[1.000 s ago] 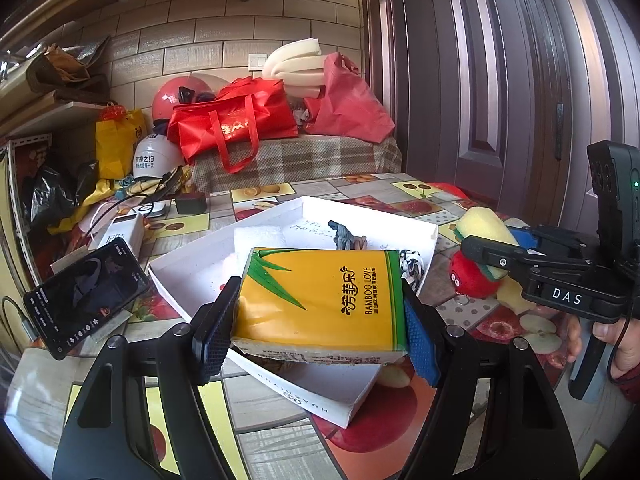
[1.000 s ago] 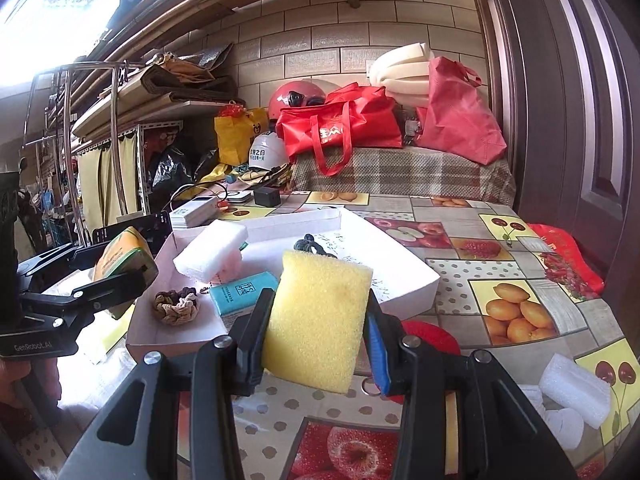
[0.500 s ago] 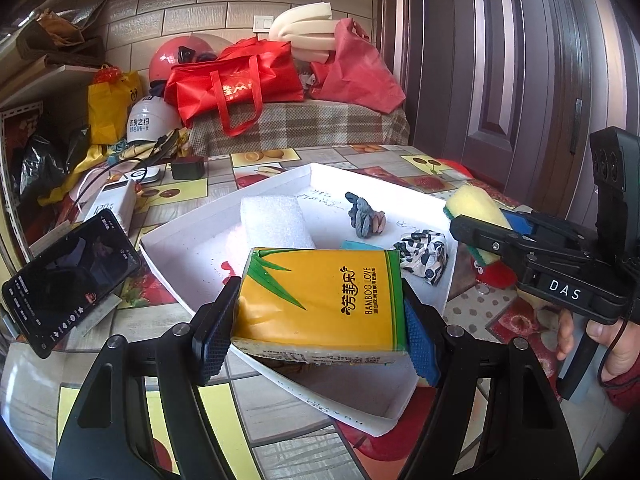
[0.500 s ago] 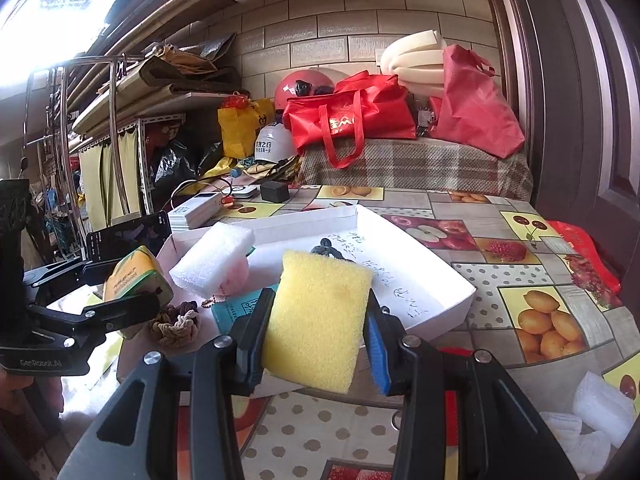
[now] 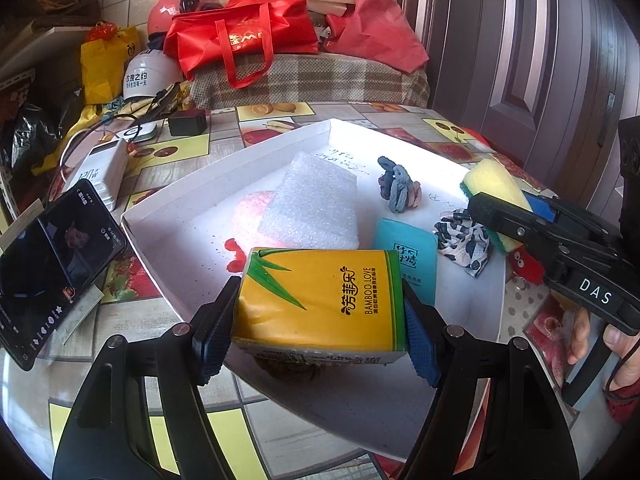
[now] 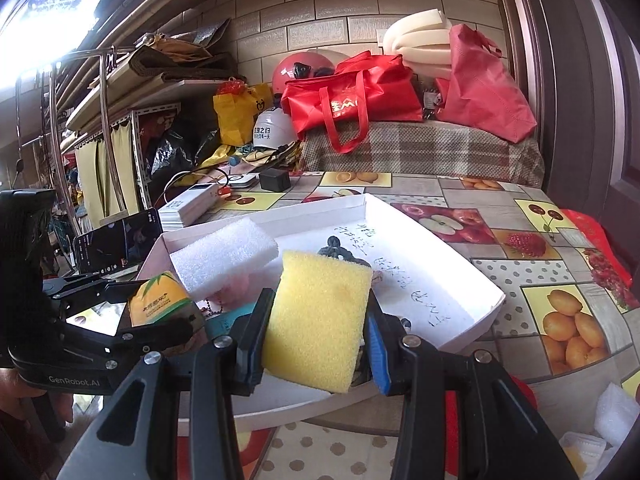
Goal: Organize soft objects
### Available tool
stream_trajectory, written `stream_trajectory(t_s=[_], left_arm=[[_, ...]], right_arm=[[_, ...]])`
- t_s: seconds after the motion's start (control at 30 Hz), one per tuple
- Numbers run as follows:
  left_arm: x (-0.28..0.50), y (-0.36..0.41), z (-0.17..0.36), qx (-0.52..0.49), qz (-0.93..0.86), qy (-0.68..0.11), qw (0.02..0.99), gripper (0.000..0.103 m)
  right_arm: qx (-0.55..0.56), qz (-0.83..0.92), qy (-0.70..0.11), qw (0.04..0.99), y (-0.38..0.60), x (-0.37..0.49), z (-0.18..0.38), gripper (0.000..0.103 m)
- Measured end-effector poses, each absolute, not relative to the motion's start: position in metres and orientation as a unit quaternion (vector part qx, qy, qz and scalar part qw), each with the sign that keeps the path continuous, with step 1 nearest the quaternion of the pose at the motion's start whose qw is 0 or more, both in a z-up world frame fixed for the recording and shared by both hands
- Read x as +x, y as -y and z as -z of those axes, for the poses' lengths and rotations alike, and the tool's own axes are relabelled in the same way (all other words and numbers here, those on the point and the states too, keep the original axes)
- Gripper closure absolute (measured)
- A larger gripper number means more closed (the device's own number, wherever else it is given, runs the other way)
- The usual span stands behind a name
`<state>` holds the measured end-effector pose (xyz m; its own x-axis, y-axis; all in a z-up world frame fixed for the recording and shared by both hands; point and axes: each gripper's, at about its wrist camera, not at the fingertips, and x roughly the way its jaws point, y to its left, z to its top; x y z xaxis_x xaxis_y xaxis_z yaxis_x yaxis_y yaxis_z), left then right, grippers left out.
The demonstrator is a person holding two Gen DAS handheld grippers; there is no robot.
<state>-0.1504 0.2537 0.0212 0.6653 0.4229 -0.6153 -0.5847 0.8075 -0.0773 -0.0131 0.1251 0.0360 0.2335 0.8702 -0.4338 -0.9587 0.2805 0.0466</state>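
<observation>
Both tools carry soft items over the shallow white cardboard box (image 5: 224,178).
The left tool (image 5: 316,330) clamps a yellow bamboo-print tissue pack (image 5: 320,300) above the box's near edge; the right tool (image 6: 316,340) clamps a yellow rectangular sponge (image 6: 320,316) over its right side.

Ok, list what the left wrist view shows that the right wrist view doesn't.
Left wrist only: the black-and-white patterned cloth in the white box. Right wrist only: loose white foam pieces on the table by the orange print. Both: the tissue pack in the left gripper, the yellow sponge in the right gripper.
</observation>
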Motion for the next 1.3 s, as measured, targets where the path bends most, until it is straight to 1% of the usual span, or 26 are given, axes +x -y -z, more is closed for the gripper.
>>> stream_trajectory(t_s=[0.33, 0.73, 0.77, 0.83, 0.87, 0.9, 0.97, 1.0, 1.03, 1.3], left_arm=[[-0.127, -0.278, -0.02, -0.119, -0.3, -0.316, 0.892, 0.029], [-0.115, -0.294, -0.023, -0.144, -0.322, -0.3, 0.886, 0.029], [-0.114, -0.293, -0.023, -0.141, -0.324, -0.301, 0.886, 0.029], [-0.114, -0.291, -0.024, -0.134, -0.329, -0.3, 0.885, 0.026], [-0.115, -0.289, -0.025, -0.129, -0.337, -0.297, 0.884, 0.022], [-0.116, -0.287, -0.026, -0.122, -0.347, -0.292, 0.883, 0.017], [-0.123, -0.286, -0.03, -0.119, -0.36, -0.274, 0.884, 0.012], [-0.127, -0.286, -0.031, -0.122, -0.363, -0.265, 0.885, 0.005], [-0.13, -0.286, -0.031, -0.124, -0.369, -0.26, 0.884, 0.0], [-0.137, -0.278, -0.037, -0.097, -0.402, -0.232, 0.88, 0.0]], right_arm=[[-0.117, -0.577, -0.215, 0.779, -0.153, -0.004, -0.034, 0.061], [-0.108, -0.551, -0.261, 0.786, -0.181, 0.02, -0.028, 0.061], [-0.11, -0.552, -0.261, 0.784, -0.182, 0.019, -0.028, 0.059], [-0.118, -0.556, -0.256, 0.782, -0.184, 0.016, -0.029, 0.058], [-0.123, -0.554, -0.251, 0.784, -0.184, 0.013, -0.029, 0.051], [-0.129, -0.552, -0.244, 0.787, -0.185, 0.01, -0.03, 0.035], [-0.132, -0.543, -0.232, 0.796, -0.183, 0.007, -0.031, 0.028], [-0.128, -0.543, -0.23, 0.798, -0.181, 0.007, -0.032, 0.022], [-0.124, -0.544, -0.228, 0.798, -0.179, 0.008, -0.033, 0.02], [-0.121, -0.531, -0.194, 0.816, -0.173, 0.001, -0.038, 0.017]])
